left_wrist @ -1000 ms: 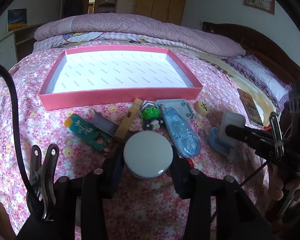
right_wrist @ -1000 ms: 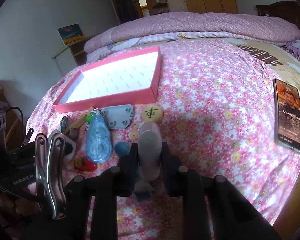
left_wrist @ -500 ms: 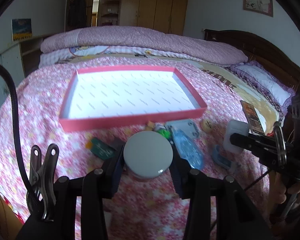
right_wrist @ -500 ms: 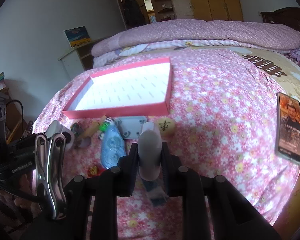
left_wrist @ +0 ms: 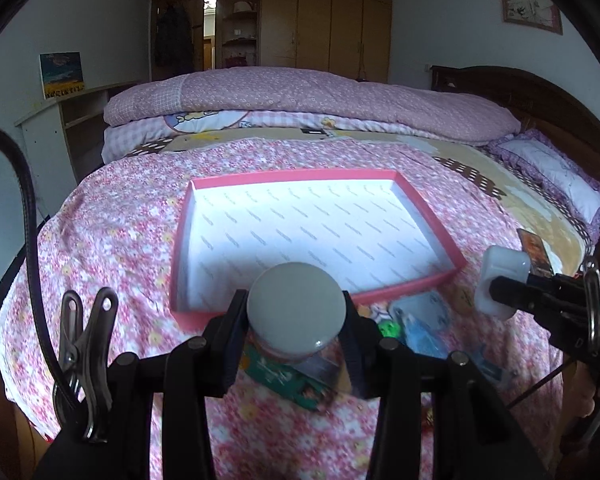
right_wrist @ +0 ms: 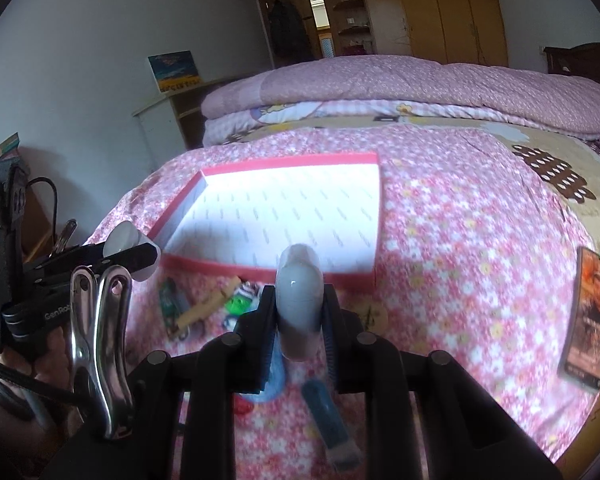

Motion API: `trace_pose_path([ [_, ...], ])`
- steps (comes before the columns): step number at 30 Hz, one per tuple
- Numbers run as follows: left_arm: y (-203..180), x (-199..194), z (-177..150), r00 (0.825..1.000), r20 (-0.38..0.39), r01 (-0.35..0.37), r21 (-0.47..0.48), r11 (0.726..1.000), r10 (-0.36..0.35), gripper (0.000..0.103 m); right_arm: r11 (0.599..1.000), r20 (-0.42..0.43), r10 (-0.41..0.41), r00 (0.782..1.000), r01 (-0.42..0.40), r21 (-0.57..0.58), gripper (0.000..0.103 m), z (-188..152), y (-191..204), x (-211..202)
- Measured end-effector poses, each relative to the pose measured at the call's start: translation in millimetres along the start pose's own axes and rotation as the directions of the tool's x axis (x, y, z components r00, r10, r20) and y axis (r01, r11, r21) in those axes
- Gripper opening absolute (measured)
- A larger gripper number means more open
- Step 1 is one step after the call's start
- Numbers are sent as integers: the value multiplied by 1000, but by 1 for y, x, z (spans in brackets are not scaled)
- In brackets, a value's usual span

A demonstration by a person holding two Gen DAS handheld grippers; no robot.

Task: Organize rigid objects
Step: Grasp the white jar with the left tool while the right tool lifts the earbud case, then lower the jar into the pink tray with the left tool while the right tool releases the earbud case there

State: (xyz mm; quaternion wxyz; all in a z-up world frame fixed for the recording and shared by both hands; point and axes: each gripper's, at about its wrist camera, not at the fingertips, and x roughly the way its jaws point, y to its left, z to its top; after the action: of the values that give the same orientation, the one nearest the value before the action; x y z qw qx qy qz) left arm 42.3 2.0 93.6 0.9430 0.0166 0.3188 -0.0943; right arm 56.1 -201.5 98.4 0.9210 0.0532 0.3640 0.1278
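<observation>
Both hands are loaded right now: the left gripper (left_wrist: 296,316) is clamped on a round pale grey lidded jar (left_wrist: 296,310), pads squeezing the sides just under the lid, and the right gripper (right_wrist: 299,312) is pinched tight on a slim white rounded plastic case (right_wrist: 299,300). In the left wrist view the jar sits dead centre, with the shallow pink cardboard box lid with white patterned inside (left_wrist: 444,236) at 12 o'clock from it, empty so far, and the white case at about 3 o'clock. My guess is both pieces go into that box next. The jar looks light and stiff, but its smooth round wall could spin or slide between flat pads, so a grip across the widest part, like now, seems right. The case is narrow and glossy, gripped across its thin faces, probably light too, and likely to pivot if bumped. Down on the pink flowered bedspread (right_wrist: 460,216), below the box's near wall, there's leftover stuff: a clear blue correction tape dispenser (left_wrist: 420,334), a small green figurine (right_wrist: 238,304), a wooden clothes peg (right_wrist: 208,306) and a green printed card pack (left_wrist: 288,380). A black smartphone (right_wrist: 590,312) lies at 3 o'clock in the right wrist view, well apart.
</observation>
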Motion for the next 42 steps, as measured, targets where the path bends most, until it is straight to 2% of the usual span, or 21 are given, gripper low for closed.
trace_pose_path([
  [10,10,34,15,999,-32,-23,-29,999,22,45,1000,-20,-4,1000,5,16,22,22,-4,27],
  [20,18,65,20,996,-74,-49,-74,996,43,43,998,-45,-55,997,56,15,22,33,-10,50],
  [29,17,69,19,995,-67,-76,-68,995,72,44,996,-53,-86,995,86,-1,22,35,-11,58],
  [34,14,66,20,996,-58,-76,-48,996,73,55,996,-53,-89,995,89,-8,22,34,-11,59],
  [42,7,66,20,995,-54,-91,-23,996,89,59,996,-53,-93,994,93,-5,25,34,-12,58],
])
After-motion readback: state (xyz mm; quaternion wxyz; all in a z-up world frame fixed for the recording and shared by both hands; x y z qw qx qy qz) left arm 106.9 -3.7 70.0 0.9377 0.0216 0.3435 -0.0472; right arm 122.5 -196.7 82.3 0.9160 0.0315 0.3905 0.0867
